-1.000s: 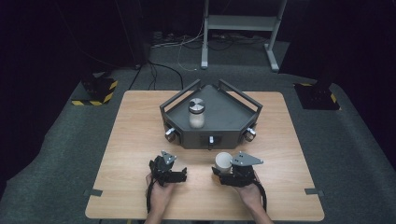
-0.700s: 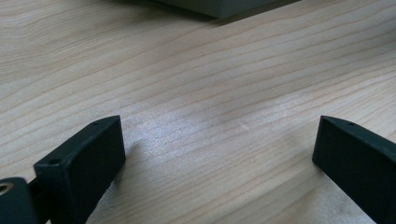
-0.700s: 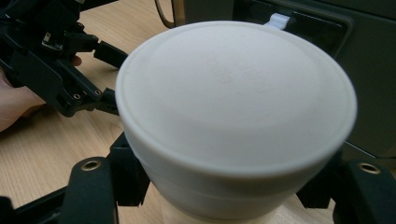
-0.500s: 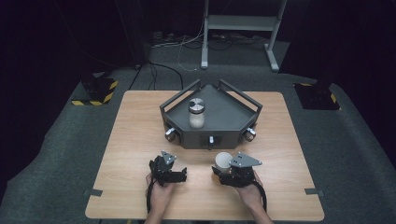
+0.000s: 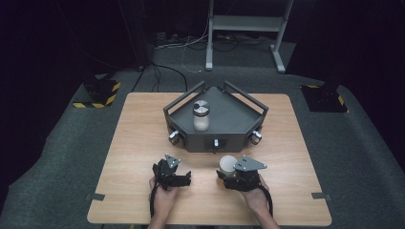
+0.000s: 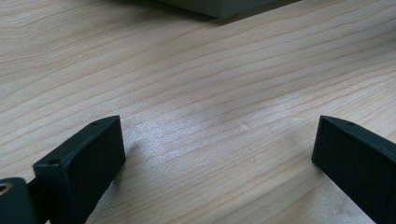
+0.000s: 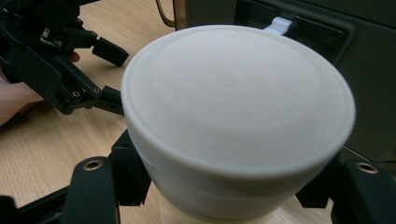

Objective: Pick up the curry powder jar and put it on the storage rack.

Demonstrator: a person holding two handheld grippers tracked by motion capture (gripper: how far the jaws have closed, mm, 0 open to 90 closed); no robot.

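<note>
My right gripper (image 5: 229,172) is clamped on a white jar (image 7: 238,121): in the right gripper view its round lid fills the space between my two black jaws, and both press against its sides. The jaws have just been closing in on it. In the high view the jar (image 5: 227,165) sits just in front of the grey tray (image 5: 239,114), near the small white latch (image 7: 280,23) on the tray's front wall, and it rests on the wooden table (image 5: 133,143).

My left gripper (image 5: 184,179) lies well to the left of the tray's front wall, low over the table. In the left gripper view its jaws stand wide apart with bare wood (image 6: 210,116) between them, holding nothing. From the right gripper view I can also see that left gripper (image 7: 105,74) beside the jar, apart from it.

On the tray's floor stands a glass jar with a metal lid (image 5: 201,116), upright, toward the tray's left half and well apart from the white jar I hold.
</note>
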